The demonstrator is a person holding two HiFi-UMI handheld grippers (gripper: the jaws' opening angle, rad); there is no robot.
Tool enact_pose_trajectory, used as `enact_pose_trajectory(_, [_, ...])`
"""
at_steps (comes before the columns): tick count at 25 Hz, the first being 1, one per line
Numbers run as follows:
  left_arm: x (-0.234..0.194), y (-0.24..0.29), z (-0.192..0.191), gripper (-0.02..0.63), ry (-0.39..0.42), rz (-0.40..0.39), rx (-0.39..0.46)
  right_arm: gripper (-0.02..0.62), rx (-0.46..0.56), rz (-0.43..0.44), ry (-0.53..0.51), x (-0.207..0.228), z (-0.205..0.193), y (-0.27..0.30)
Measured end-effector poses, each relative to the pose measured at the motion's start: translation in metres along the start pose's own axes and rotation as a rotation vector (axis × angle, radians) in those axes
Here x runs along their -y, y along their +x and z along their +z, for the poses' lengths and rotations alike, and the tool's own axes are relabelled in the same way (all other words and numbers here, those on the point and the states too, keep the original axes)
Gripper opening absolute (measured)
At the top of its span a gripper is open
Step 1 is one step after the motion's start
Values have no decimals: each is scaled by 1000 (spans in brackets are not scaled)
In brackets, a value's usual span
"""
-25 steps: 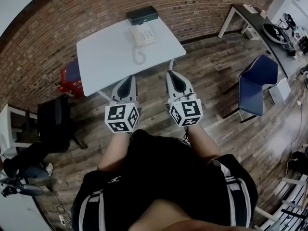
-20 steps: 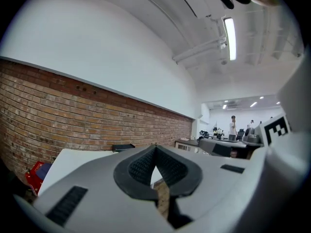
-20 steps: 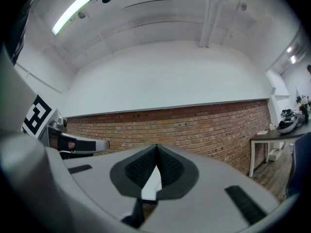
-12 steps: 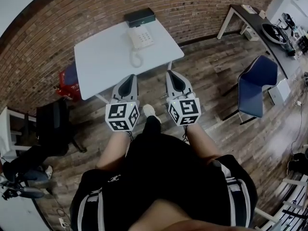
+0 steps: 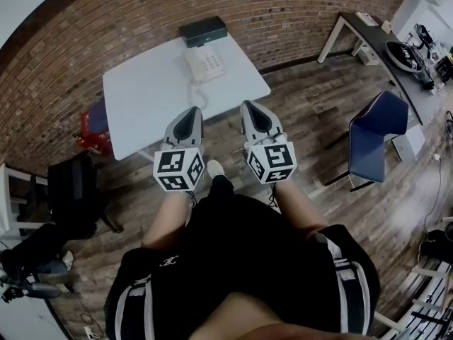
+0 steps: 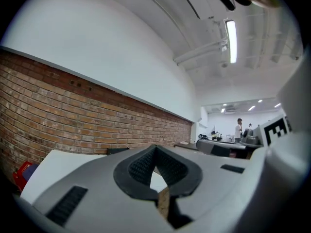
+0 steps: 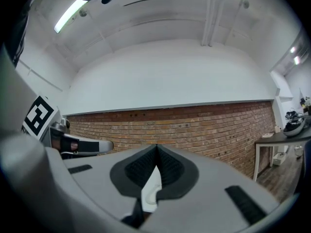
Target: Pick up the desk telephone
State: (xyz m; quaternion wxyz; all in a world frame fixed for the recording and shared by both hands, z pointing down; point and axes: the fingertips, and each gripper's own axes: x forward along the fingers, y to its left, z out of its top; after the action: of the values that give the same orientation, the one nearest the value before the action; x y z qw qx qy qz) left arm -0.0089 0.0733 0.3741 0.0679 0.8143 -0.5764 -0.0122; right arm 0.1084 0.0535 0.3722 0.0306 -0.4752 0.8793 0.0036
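Note:
A white desk telephone [image 5: 204, 61] with a coiled cord lies near the far edge of a white table [image 5: 148, 94] against the brick wall. Both grippers are held level, side by side, short of the table's near edge. My left gripper [image 5: 190, 112] is shut and empty; its tips meet in the left gripper view [image 6: 155, 147]. Beside it, the right gripper [image 5: 249, 107] is likewise shut with nothing held, tips together in the right gripper view [image 7: 156, 146]. Through the gap behind those tips a sliver of the white telephone [image 7: 151, 191] shows.
A dark flat box [image 5: 203, 30] sits behind the telephone by the wall. A blue chair [image 5: 375, 134] stands to the right, with a second desk [image 5: 382, 41] beyond. Left of the table are a red crate [image 5: 88, 129] and a black bag [image 5: 72, 190].
Both grippers have advanced toward the table together with the person; the table and telephone sit nearer in the head view. Both jaws stayed shut.

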Motion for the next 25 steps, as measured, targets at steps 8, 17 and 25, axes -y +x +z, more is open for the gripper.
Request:
enact_pose_trajectory(8, [-18, 58, -2, 0, 4, -18, -30, -2, -1, 8, 32, 29, -3, 52])
enact_pose_trajectory(17, [-57, 123, 5, 0, -2, -3, -66, -2, -43, 2, 46, 59, -9, 123])
enact_pose_trajectory(25, [-108, 169, -1, 0, -42, 31, -102, -2, -72, 23, 51, 74, -21, 192])
